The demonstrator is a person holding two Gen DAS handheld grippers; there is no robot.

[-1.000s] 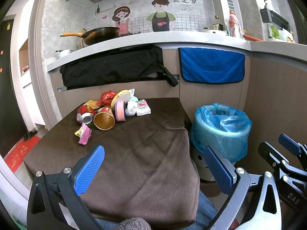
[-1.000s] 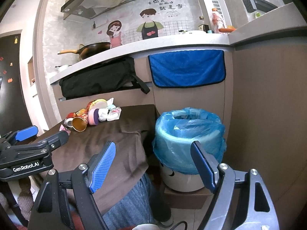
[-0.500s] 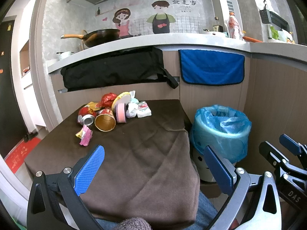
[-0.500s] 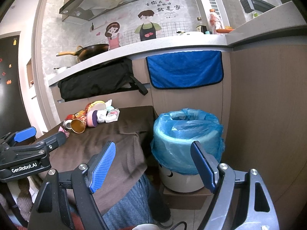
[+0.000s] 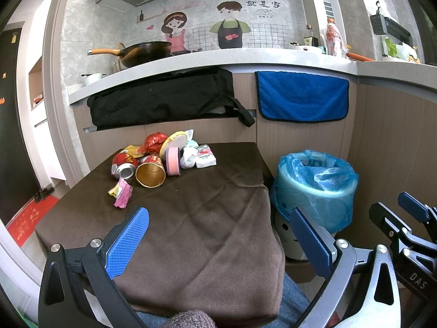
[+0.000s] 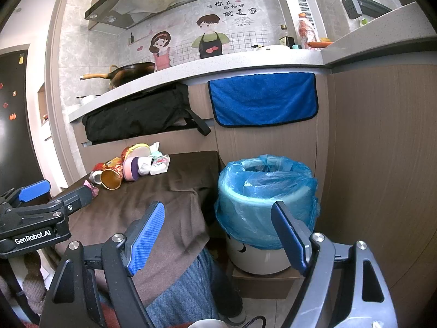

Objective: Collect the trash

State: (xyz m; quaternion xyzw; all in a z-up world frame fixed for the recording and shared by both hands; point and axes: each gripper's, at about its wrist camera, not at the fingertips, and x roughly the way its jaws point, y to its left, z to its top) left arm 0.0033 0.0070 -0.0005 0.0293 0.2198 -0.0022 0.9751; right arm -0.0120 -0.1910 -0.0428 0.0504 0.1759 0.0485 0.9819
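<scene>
Trash pile [image 5: 161, 158] sits at the far left part of the cloth-covered surface [image 5: 207, 218], close under the black bag [image 5: 161, 101] hanging from the kitchen counter.

Paper cup [image 5: 150, 170] lies on its side, long axis roughly toward the camera, gold-lined mouth facing the near edge. Crushed red can [image 5: 123, 165] lies just left of it, silver end also facing forward. Pink tape roll [image 5: 173, 161] stands on edge just right of the cup, touching a white crumpled wrapper [image 5: 188, 157]. Pink-yellow wrapper [image 5: 121, 192] lies apart from the pile, nearer the camera.

Items at the rear of the pile overlap; their shapes are hard to separate.

Bin with blue liner [image 6: 265, 188] stands on the floor right of the surface; its inside is not visible.

Left gripper [image 5: 218, 239] released, jaws wide, holding nothing, above the near edge of the surface. Right gripper [image 6: 221, 232] likewise spread and empty, facing the bin.
</scene>
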